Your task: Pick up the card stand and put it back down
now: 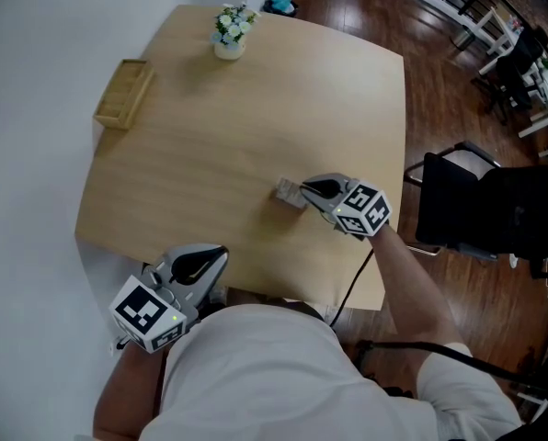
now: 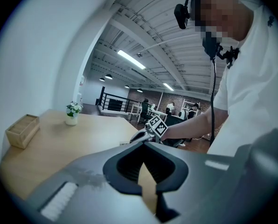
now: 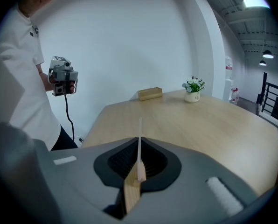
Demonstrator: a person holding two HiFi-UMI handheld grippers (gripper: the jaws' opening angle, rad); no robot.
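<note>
Right claw [image 1: 303, 191] is clamped shut on the card stand [image 1: 289, 193], mid-desk [image 1: 210, 127] and right of centre, with its thin clear plate pinched edge-on between the jaws. It looks light and stiff, but slick and probably brittle, so a hold low down near the base seems safest against slipping or twisting. Left claw [image 1: 221, 253] sits closed and empty at the near edge.

Table [image 1: 210, 136] is done in light wood, left gripper [image 1: 216, 254] and right gripper [image 1: 305, 189] in grey with black-and-white square markers, card stand [image 1: 289, 192] pale grey, flowers [image 1: 234, 18] at 11 o'clock white.
</note>
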